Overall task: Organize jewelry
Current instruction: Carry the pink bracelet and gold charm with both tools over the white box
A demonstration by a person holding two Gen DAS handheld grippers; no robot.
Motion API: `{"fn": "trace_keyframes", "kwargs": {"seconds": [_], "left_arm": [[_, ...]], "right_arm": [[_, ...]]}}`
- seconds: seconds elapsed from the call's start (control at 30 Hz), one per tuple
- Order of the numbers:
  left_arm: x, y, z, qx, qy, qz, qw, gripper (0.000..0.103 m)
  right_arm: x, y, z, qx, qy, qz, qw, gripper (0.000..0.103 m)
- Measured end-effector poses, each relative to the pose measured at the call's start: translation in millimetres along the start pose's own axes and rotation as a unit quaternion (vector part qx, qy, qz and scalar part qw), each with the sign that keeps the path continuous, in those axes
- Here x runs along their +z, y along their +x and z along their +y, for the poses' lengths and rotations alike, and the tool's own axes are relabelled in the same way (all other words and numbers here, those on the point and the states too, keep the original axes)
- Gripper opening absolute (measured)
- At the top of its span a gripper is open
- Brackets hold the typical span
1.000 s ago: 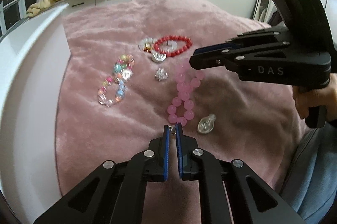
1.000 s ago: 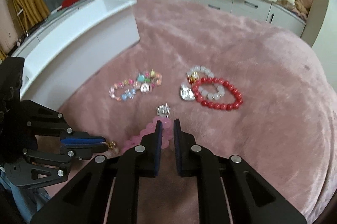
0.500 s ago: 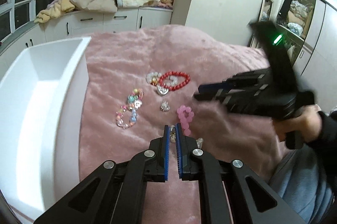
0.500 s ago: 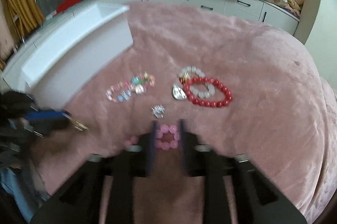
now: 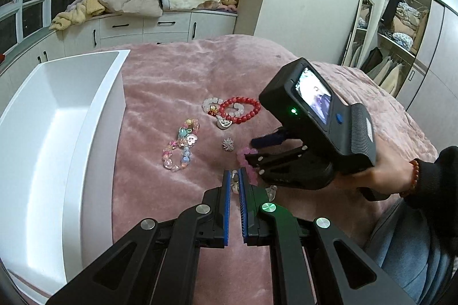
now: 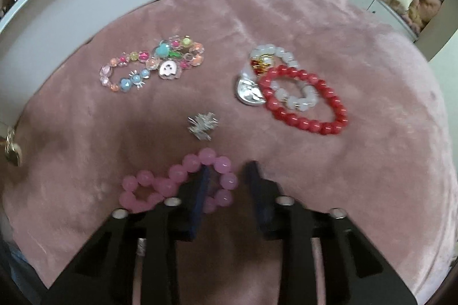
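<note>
Jewelry lies on the pink blanket, frame centre. Right gripper is spread wide, one finger through the pink bead bracelet: pickup step, judged. Left gripper is clenched on a small charm. Next: close on the beads, then carry to the white bin, left.

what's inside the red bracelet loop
Part of a white bead bracelet lies inside the red bracelet, on the pink blanket. Where the strands cross, the red beads cover some white ones.
</note>
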State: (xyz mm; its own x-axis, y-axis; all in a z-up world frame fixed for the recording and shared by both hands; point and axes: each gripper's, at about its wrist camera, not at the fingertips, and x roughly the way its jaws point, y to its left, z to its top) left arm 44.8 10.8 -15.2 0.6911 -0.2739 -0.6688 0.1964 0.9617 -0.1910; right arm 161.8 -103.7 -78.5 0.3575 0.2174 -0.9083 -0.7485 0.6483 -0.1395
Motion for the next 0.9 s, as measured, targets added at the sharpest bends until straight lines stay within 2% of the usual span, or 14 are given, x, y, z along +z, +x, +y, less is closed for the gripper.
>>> {"fn": "trace_keyframes", "kwargs": {"seconds": [0.13, 0.23, 0.43, 0.7, 0.9], "left_arm": [[2, 0, 1, 0.001, -0.005, -0.001, 1.0000, 0.011], [3, -4, 2, 0.001, -0.004, -0.009, 0.9999, 0.011], [11, -19, 6, 0.000, -0.004, -0.033, 0.9995, 0.011], [29, -57, 33, 0.020, -0.031, -0.081, 0.9961, 0.011], [33, -89, 78, 0.062, -0.078, -0.100, 0.9900, 0.011]], "right_arm": [[-3, -8, 2, 0.004, 0.002, -0.016, 1.000, 0.014], [-4, -25, -6, 0.025, 0.033, -0.042, 0.998, 0.012], [8, -83, 3, 0.029, 0.032, -0.120, 0.992, 0.012], [50, -134, 17, 0.022, 0.023, -0.192, 0.981, 0.012], [86, -156, 28, 0.068, 0.030, -0.211, 0.975, 0.012]]}}
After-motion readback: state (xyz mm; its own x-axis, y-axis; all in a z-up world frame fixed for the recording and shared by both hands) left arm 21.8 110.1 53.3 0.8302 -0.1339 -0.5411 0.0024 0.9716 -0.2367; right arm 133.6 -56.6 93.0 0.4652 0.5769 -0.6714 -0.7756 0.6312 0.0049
